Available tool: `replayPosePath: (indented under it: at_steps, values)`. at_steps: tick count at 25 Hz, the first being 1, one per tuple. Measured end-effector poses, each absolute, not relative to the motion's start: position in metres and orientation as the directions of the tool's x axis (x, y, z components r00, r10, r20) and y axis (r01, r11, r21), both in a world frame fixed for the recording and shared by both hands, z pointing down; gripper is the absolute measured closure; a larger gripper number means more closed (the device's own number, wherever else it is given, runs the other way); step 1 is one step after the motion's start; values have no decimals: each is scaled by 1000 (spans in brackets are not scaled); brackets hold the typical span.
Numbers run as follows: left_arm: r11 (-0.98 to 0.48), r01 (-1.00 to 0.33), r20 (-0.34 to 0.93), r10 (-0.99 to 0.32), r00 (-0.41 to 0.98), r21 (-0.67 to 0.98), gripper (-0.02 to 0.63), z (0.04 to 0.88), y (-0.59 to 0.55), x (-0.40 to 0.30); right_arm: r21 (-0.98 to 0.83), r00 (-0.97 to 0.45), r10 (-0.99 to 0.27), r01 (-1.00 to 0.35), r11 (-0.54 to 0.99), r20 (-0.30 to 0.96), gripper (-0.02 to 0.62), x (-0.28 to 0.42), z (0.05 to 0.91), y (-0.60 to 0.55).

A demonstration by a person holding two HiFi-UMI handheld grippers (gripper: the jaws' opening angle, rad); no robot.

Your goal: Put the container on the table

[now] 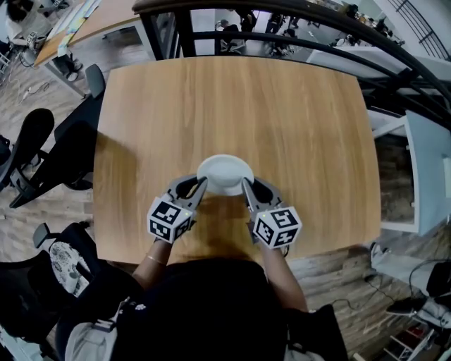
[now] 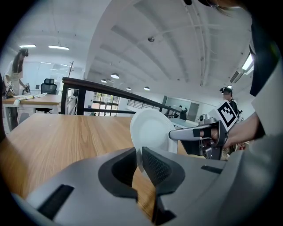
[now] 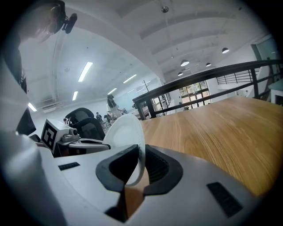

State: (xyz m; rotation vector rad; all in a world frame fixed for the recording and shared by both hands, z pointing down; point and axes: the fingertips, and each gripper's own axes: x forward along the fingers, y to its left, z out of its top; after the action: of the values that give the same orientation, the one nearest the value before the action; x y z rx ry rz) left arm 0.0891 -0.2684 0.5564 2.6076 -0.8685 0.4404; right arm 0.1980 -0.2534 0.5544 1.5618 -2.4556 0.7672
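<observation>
A white round container [image 1: 225,174] hangs over the near part of the wooden table [image 1: 282,106], held by its rim from both sides. My left gripper [image 1: 202,185] is shut on its left rim and my right gripper [image 1: 246,185] is shut on its right rim. In the left gripper view the thin white rim [image 2: 152,130] is pinched between the left gripper's [image 2: 139,158] dark pads, with the right gripper [image 2: 174,134] clamped on the far side. The right gripper view shows the container [image 3: 126,132] caught in the right gripper [image 3: 142,164], the left gripper [image 3: 101,143] beyond. Whether the container touches the table I cannot tell.
Black office chairs [image 1: 42,148] stand left of the table. A black railing [image 1: 296,32] runs along its far side. White furniture [image 1: 426,169] sits at the right. Another desk [image 1: 91,21] lies at the far left. Bare wood spreads beyond the container.
</observation>
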Motion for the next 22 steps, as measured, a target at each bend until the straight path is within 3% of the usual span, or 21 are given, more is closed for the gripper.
replayPosePath:
  at_steps: [22]
  values:
    - [-742, -632, 492, -474, 730, 222, 551, 598, -270, 91, -400, -455, -763, -873, 279, 460, 560, 200, 595, -254]
